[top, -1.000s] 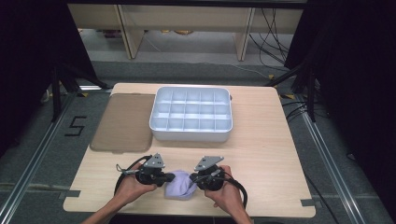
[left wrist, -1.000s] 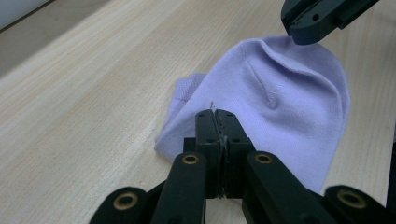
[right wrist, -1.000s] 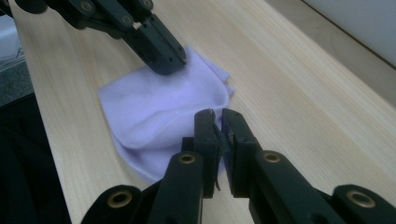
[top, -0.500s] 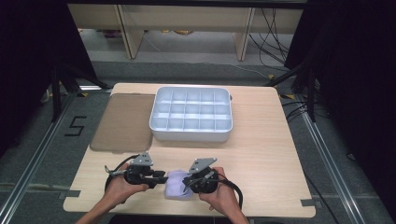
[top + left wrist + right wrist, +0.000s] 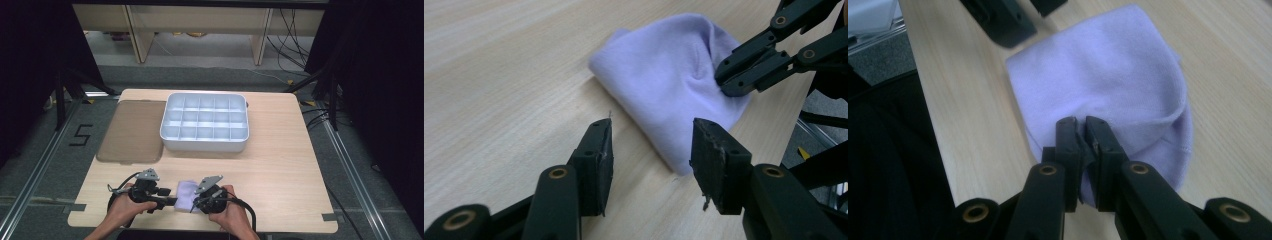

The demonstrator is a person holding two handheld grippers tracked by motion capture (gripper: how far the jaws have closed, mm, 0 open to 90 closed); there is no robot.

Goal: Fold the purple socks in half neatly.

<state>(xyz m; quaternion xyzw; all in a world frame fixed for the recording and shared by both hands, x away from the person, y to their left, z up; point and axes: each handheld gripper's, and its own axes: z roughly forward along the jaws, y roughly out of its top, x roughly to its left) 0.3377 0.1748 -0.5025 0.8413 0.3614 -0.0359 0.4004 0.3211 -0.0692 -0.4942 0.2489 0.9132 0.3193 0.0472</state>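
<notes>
A lilac cloth (image 5: 186, 192) lies folded on the wooden table near its front edge, between my two grippers. My right gripper (image 5: 1082, 125) is shut on a fold of the cloth (image 5: 1108, 65) at its near side. My left gripper (image 5: 651, 127) has just been opening its jaws. They stand apart, low over the table, with a corner of the cloth (image 5: 664, 70) between them and the pads not pressing on it. In the high view the left gripper (image 5: 172, 201) is at the cloth's left edge and the right gripper (image 5: 193, 204) at its right.
A white compartment tray (image 5: 204, 145) stands in the middle of the table. A flat brown lid (image 5: 132, 131) lies to its left. Bare wood lies to the right of my hands, and the table's front edge is close under them.
The left jaws have let go of the cloth, opened and drawn back a little to the left. The cloth, bunched up between the grippers before, now lies lower on the table.
</notes>
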